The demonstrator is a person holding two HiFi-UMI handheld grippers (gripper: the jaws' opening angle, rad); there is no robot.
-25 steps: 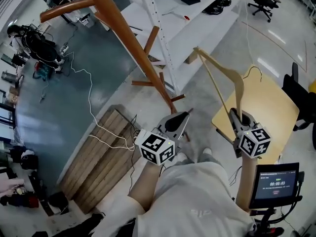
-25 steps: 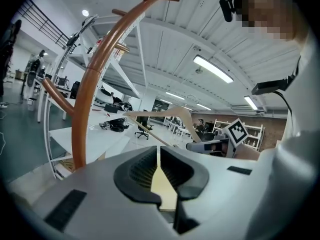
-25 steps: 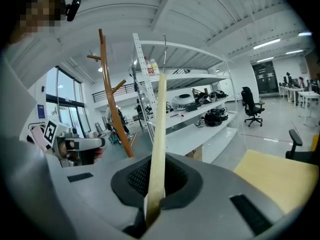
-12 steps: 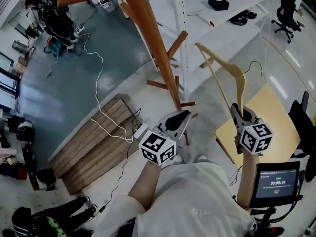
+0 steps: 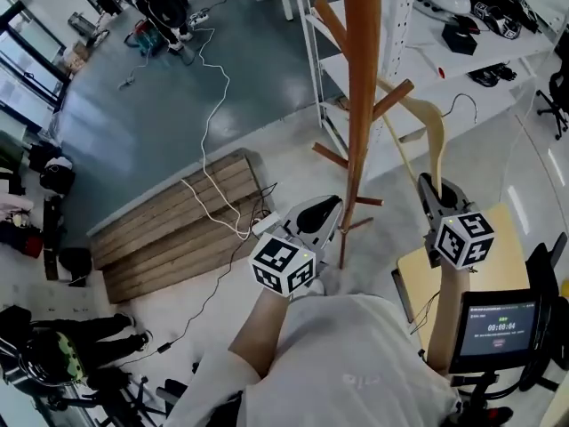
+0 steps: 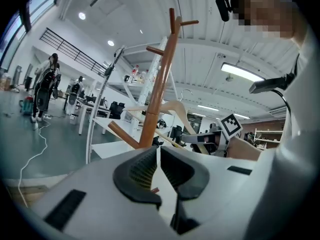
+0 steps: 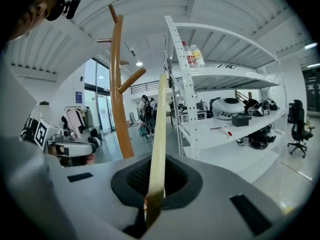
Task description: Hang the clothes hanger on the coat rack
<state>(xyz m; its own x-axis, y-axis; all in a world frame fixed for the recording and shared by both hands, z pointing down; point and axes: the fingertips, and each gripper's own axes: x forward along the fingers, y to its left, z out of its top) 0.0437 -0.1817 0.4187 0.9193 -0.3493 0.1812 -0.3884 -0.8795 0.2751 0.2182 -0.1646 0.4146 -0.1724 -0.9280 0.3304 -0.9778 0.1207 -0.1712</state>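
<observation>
Coat rack trunk (image 5: 360, 105) straight ahead, white shelving (image 5: 400, 34) close behind, open floor (image 5: 178, 105) left.

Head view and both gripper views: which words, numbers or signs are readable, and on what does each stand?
"00:00:04": on the black rectangular screen at the lower right of the head view.
Smaller lines on that screen: too small to read.
On the white fabric shirt: a pale logo, too faint to read.
On the blue wall sign in the right gripper view: blurred, unreadable.
</observation>
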